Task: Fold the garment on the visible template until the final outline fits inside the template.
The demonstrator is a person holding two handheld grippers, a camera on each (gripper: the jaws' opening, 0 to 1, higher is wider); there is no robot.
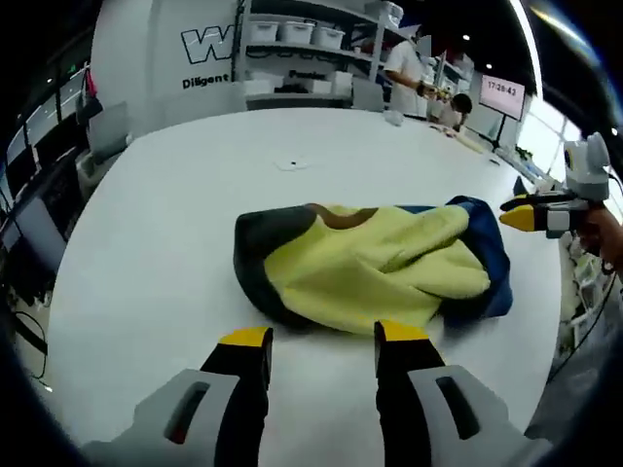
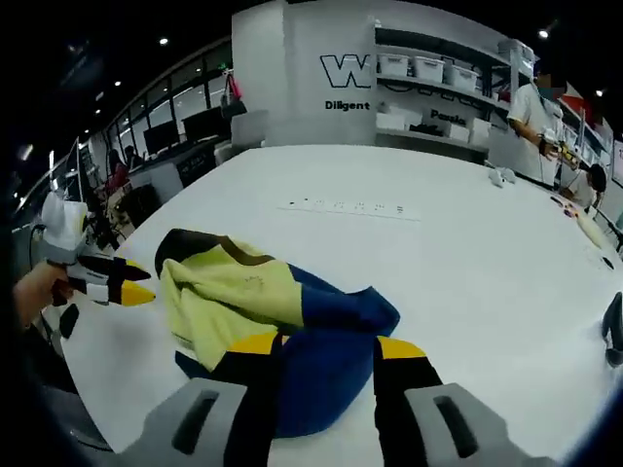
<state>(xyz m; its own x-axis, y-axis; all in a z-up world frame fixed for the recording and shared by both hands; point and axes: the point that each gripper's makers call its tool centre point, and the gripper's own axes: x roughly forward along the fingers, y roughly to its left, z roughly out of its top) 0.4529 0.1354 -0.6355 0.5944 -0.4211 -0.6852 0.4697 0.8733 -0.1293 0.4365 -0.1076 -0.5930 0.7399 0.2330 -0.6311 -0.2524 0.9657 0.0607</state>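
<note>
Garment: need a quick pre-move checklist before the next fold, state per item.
1. Left tongs open and free of cloth: ok, yellow tips apart, just short of the fabric.
2. Right tongs open: ok, tips apart over the blue part; contact with cloth cannot tell.
3. Crumpled yellow, blue and black fabric garment lying flat: not ok, it sits bunched in a heap.
4. Template visible: cannot tell, no outline seen on the white round table.
5. Garment fully on the table: ok, clear of the edges.
6. Other items near the garment: ok, the white strip lies well apart.
</note>
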